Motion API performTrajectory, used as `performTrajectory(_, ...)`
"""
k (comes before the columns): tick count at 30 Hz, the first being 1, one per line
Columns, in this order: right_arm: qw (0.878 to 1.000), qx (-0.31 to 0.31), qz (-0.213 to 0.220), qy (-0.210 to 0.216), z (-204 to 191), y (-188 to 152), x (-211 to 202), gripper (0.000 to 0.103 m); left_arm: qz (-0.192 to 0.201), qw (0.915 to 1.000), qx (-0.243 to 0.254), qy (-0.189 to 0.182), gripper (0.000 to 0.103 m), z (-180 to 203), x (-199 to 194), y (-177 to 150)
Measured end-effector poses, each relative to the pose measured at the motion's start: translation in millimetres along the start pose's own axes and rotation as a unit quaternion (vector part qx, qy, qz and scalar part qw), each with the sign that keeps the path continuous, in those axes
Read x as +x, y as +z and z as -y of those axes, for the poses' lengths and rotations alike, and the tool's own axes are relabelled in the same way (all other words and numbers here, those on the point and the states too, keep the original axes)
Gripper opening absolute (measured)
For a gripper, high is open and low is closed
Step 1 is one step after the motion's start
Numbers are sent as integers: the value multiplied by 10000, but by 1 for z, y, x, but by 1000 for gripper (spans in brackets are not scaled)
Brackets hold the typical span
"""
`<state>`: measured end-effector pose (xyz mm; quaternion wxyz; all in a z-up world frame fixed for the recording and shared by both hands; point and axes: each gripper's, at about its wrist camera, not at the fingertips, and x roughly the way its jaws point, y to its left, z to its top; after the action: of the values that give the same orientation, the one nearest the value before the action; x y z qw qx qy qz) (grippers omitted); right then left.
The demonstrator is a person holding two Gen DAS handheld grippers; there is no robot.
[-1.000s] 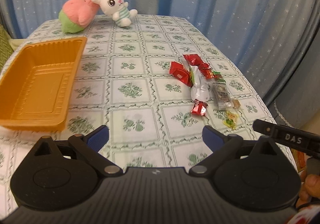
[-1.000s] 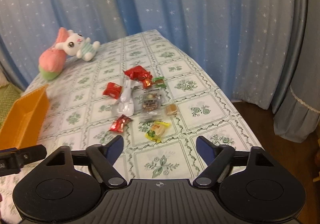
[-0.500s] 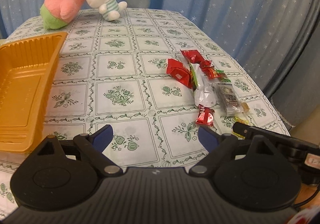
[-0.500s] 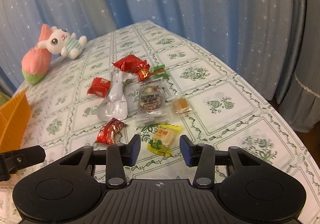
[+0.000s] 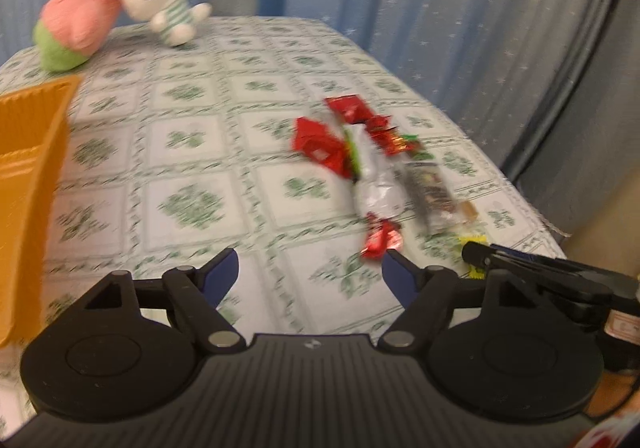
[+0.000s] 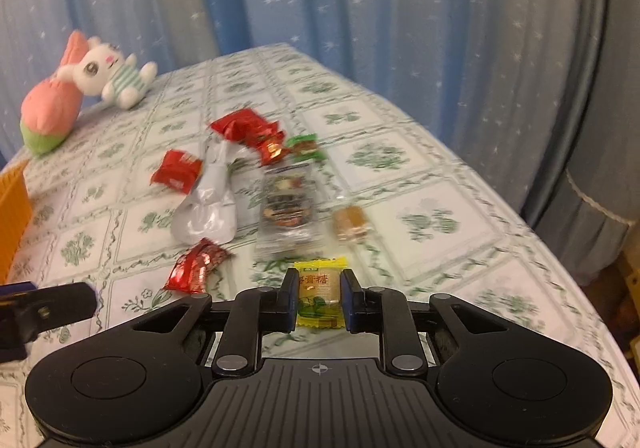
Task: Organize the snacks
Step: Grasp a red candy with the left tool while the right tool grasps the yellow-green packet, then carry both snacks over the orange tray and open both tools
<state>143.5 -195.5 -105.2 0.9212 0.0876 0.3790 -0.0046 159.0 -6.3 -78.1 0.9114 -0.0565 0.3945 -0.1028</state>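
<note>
Orange plastic fills the left edge of your left wrist view: the orange tray sits on the counter, and the part of its inside you can see holds nothing. Your left hand-held gripper has just been closing, yet its blue-padded jaws stand well apart with only tablecloth between them. Just beyond its right fingertip lies a small red candy; behind it the snack pile stretches away, with a silver packet, a red packet and a dark clear-wrapped bar. A pink plush and a white bunny plush lean together at the far end. At the right, this view shows your right hand-held gripper from the side, its tip down at a yellow wrapper.

In your right wrist view, that right hand-held gripper has just closed, and its jaws press on both sides of the yellow candy, which lies on the counter at the near end of the pile. Only here do you see a green-wrapped candy and a small brown sweet clearly. Of the orange tray only a corner shows at the left edge, its inside hidden. A finger of your left hand-held gripper pokes in at lower left.
</note>
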Motion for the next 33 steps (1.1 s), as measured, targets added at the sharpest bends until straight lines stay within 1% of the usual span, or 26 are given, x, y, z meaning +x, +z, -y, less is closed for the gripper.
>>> performTrajectory(2,9999,168,30,-8,7,0,-8,22,21,9997,196,-141,66,11,9,3)
performTrajectory(4,9996,272,102,-49,12,2,-16,22,-2,9991,355,-224,54,21,20,5)
performTrajectory(5,9993,331,135,-75,15,3,-18,22,-49,9988,420,-253,50,25,26,6)
performTrajectory(6,9991,386,164,-99,18,4,-21,22,-90,9984,503,-259,42,30,31,6)
performTrajectory(7,9989,423,177,-122,20,4,-22,22,-102,9978,598,-253,38,34,36,6)
performTrajectory(11,9982,566,118,-158,27,4,-22,22,-117,9957,886,-224,37,48,50,6)
performTrajectory(16,9976,678,92,-137,32,2,-22,22,-194,9946,992,-225,36,57,61,5)
performTrajectory(17,9975,689,86,-128,32,2,-22,22,-230,9947,977,-214,34,57,64,5)
performTrajectory(18,9975,697,73,-118,31,2,-21,22,-249,9950,949,-203,27,57,65,5)
performTrajectory(21,9972,740,37,-69,32,1,-20,22,-253,9959,858,-160,25,54,63,5)
performTrajectory(23,9973,725,42,-36,30,1,-20,22,-262,9961,837,-131,24,51,58,4)
performTrajectory(27,9978,657,93,62,24,2,-21,22,-247,9980,583,-22,23,32,36,6)
performTrajectory(33,9982,332,172,461,-4,5,-28,22,-80,9985,422,344,22,-4,-8,14)
